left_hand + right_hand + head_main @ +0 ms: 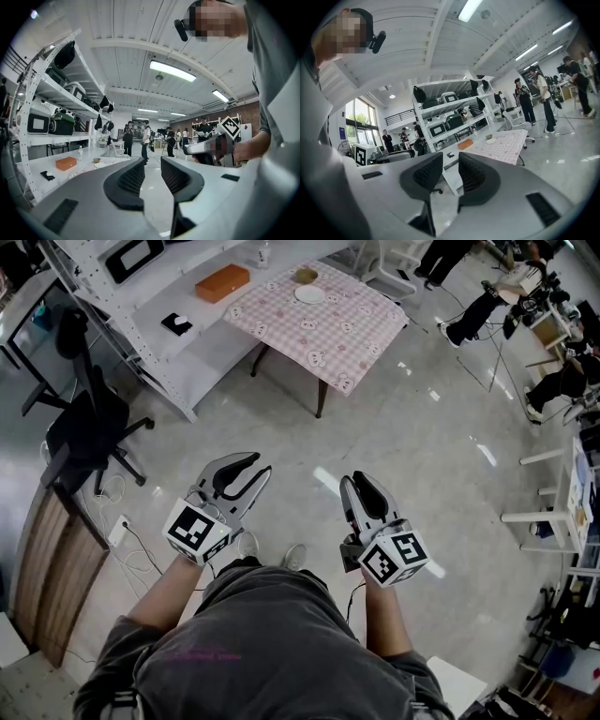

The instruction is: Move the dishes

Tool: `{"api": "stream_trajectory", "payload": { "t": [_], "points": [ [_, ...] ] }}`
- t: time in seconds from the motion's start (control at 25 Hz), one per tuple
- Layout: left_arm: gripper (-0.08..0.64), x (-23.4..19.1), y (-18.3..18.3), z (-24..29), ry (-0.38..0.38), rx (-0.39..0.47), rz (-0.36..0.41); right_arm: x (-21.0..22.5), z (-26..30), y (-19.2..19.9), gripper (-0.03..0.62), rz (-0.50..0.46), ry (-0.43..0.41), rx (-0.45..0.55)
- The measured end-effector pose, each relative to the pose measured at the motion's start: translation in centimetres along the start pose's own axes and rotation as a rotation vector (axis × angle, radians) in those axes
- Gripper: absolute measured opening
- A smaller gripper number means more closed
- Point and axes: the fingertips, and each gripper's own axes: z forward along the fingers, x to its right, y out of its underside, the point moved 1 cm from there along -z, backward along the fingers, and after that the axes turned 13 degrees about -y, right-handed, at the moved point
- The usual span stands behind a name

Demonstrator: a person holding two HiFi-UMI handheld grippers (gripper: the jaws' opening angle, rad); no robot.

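A white plate (309, 294) and a small brown bowl (306, 276) sit on a table with a pink checked cloth (356, 334), far ahead of me across the floor. The left gripper view shows the plate (101, 165) small and distant; the right gripper view shows the plate (491, 141) beside the bowl (489, 137). My left gripper (255, 465) is held at waist height, open, with nothing between its pads (136, 177). The right gripper (358, 478) hangs alongside it, also open and empty, with only floor visible between its pads (471, 172).
A white shelf rack (141, 324) stands left of the table, with an orange box (222, 283) and a black item (176, 322) on its lower board. A black office chair (89, 427) and a wooden desk (47, 559) are at my left. People stand at the far right (487, 296).
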Motion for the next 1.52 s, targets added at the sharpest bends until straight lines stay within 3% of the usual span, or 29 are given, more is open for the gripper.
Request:
{"api": "stream_trajectory", "payload": {
  "t": [0.32,0.68,1.52],
  "points": [
    [0.154,0.2,0.2,0.4,-0.007,-0.01,0.003,0.1,-0.1,-0.3,0.15,-0.03,-0.008,-0.003],
    [0.206,1.7,0.2,1.6,-0.039,-0.014,0.012,1.5,-1.7,-0.9,0.181,-0.051,-0.019,-0.01],
    [0.229,8.5,0.3,4.9,-0.081,-0.021,0.024,6.5,-8.2,-2.1,0.19,-0.051,-0.035,0.003]
  ]
}}
